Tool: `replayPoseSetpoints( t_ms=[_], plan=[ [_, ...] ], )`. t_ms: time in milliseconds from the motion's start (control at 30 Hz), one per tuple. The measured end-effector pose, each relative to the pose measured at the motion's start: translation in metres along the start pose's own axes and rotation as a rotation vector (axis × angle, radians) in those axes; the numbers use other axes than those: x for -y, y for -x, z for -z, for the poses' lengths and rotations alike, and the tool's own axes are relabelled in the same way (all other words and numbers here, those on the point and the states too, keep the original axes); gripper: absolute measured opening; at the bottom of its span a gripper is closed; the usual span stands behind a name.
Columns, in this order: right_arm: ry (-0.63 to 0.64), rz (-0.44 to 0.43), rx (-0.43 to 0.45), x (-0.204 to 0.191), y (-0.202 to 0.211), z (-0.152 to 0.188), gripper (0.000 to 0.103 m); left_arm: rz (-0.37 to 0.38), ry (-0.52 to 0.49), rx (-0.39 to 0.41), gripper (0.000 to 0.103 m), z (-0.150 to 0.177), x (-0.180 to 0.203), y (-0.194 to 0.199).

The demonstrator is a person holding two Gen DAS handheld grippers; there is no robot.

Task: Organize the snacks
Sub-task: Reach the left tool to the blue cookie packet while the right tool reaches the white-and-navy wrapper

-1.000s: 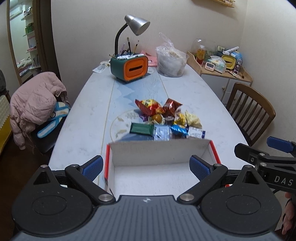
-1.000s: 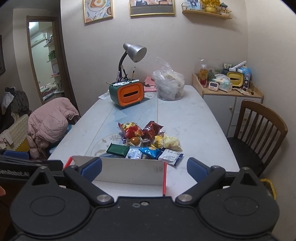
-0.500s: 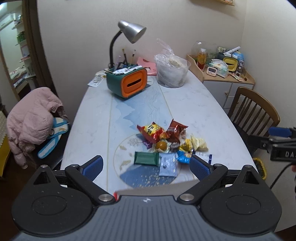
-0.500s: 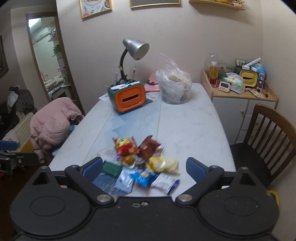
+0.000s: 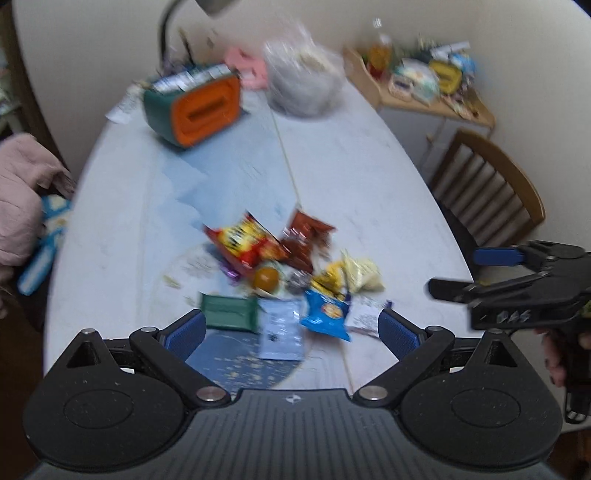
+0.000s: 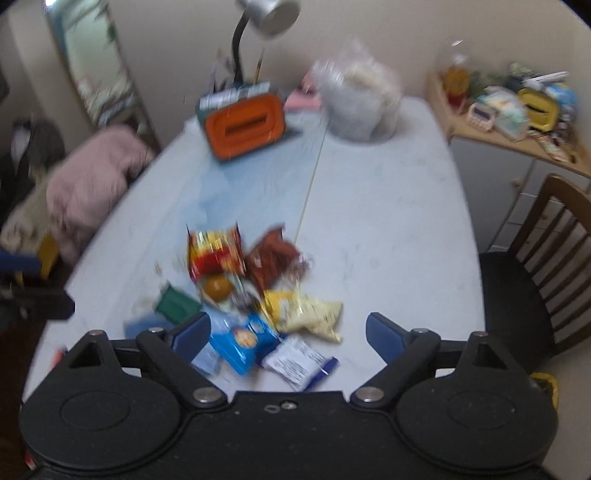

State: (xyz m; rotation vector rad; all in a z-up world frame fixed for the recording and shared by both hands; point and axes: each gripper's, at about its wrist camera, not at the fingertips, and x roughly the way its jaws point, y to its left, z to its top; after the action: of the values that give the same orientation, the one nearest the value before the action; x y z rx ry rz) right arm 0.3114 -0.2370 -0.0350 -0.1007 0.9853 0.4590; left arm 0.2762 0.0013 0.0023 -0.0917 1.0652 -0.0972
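A pile of snack packets lies mid-table: a red-yellow chip bag point(image 5: 243, 240) point(image 6: 214, 251), a brown bag point(image 5: 306, 240), a yellow bag point(image 5: 360, 275) point(image 6: 306, 310), a blue bag point(image 5: 327, 314) point(image 6: 242, 341), a green bar point(image 5: 229, 314) point(image 6: 175, 302), a pale sachet point(image 5: 282, 330) and a white-blue packet point(image 6: 299, 362). My left gripper point(image 5: 291, 328) is open and empty above the pile's near edge. My right gripper point(image 6: 288, 332) is open and empty above the blue bag; it also shows in the left wrist view point(image 5: 480, 273). The frames are blurred.
An orange-green tissue box point(image 5: 199, 107) with a desk lamp point(image 6: 266, 14), and a clear plastic bag point(image 5: 303, 85) stand at the far end. A wooden chair point(image 5: 487, 192) is right of the table, a pink jacket point(image 6: 92, 173) left. A cluttered cabinet point(image 6: 517, 118) stands beyond.
Both grippers have risen and moved forward over the snack pile. The white box with red edges seen near the table's front edge has dropped out of both views.
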Motion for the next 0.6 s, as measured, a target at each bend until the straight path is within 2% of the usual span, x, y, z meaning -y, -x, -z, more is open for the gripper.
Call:
replayPoseSetpoints(
  t_ms=[267, 433, 600],
  plan=[
    [0.195, -0.088, -0.177, 0.011, -0.065, 0.021, 0.088, -0.019, -0.045, -0.161, 0.1, -0.015, 0.027, -0.088],
    [0.404, -0.102, -0.226, 0.0, -0.095, 0.035, 0.087, -0.014, -0.054, -0.247, 0.1, -0.021, 0.037, -0.135],
    [0.483, -0.125, -0.259, 0.001, -0.12, 0.041, 0.085, -0.028, -0.046, -0.316, 0.1, -0.02, 0.039, -0.173]
  ],
)
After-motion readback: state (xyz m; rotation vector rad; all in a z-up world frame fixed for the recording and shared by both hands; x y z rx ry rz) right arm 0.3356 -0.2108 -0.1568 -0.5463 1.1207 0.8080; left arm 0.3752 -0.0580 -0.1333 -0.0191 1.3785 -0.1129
